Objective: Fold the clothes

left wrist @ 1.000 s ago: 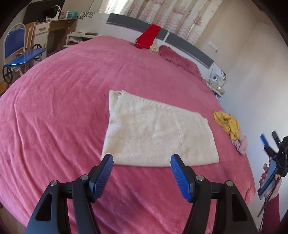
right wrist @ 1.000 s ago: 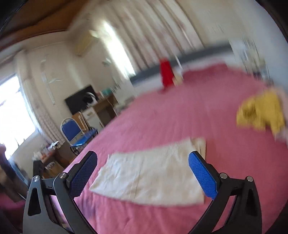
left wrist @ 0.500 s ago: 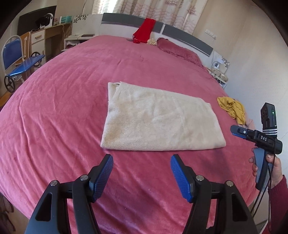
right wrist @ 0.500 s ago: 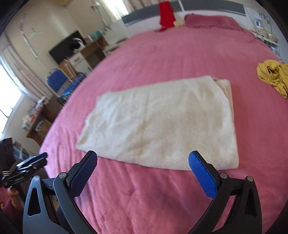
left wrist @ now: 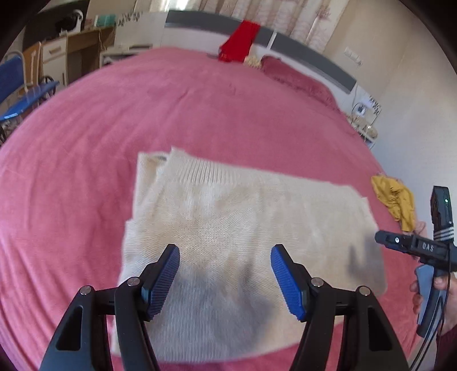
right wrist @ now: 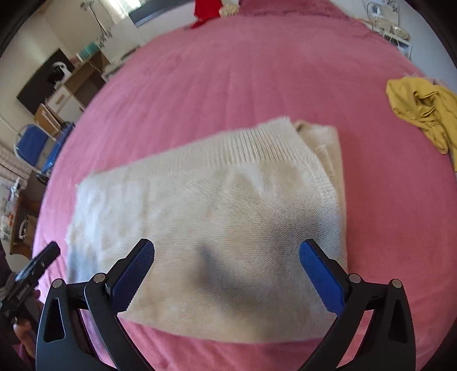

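A pink bed (left wrist: pixel 85 177) is carrying a cream sweater (left wrist: pixel 242 228), lying half-folded and flat near its front edge. Both claws, left claw (left wrist: pixel 225 278) and right claw (right wrist: pixel 227 275), are hovering apart and empty; each should be pinching one near corner evenly.

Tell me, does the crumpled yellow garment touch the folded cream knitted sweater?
Apart. The right wrist view shows a broad strip of bare pink bedspread between the crumpled yellow garment and the folded cream knitted sweater.

A home bedroom: a wide pink-covered bed (left wrist: pixel 200 114), headboard (left wrist: pixel 300 48), curtains (left wrist: pixel 285 17) and desk (left wrist: pixel 82 42).
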Demonstrator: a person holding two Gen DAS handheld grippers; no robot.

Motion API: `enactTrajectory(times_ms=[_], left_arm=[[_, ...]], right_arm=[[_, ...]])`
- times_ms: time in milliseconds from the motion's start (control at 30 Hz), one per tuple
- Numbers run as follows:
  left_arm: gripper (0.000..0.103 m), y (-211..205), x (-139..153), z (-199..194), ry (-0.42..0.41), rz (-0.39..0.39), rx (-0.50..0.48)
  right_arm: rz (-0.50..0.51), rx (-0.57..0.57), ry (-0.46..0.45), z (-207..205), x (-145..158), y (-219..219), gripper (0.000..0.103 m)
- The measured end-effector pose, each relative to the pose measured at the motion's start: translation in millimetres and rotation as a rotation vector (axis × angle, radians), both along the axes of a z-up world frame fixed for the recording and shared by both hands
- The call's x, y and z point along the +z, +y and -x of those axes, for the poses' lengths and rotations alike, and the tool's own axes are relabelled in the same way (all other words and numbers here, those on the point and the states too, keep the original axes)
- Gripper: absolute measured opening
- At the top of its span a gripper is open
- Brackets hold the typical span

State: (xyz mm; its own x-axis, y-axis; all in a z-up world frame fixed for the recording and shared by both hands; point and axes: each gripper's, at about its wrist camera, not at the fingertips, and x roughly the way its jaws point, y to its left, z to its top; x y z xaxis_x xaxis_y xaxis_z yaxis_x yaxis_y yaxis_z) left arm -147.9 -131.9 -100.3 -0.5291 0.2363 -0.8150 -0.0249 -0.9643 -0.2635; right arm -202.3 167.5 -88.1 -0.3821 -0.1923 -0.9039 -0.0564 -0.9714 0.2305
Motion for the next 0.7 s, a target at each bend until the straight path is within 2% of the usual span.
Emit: enactTrajectory(times_ms=[67,133,200,333,433,500,567,633,700], left_arm=[[0.068,1,-30,10,-0.069,0.061,0.009],[0.068,3,-38,6,-0.028,0.088,-0.036],[0.068,2,-26,-1,0.022,0.064,-0.061],[0.068,-10,6,0,0.125,-0.074,-0.043],[0.068,-15,9,21,0.118,-0.096,0.005],[0.068,-20,-9,44,0.037,-0.052,0.034],[0.068,-25,-36,60,-0.052,-0.005,0.045],[0.068,-21,-41,61,-0.033,0.04,-0.01],[0.068,-20,-32,55,0.01,0.041,-0.024]], right_arm=[[-0.051,-0.004,-0.09,5,-30,9,0.103],[-0.08,-0.006,-0.16,2,-56,24,0.103],[-0.033,0.022,-0.127,-2,-50,33,0.103],[0.146,0.055,0.033,10,1,33,0.103],[0.296,0.049,0.048,42,10,30,0.103],[0.301,0.007,0.002,65,-4,30,0.103],[0.228,-0.053,-0.082,78,-28,37,0.103],[0.199,-0.064,-0.108,82,-45,45,0.103],[0.225,-0.049,-0.08,77,-39,48,0.103]])
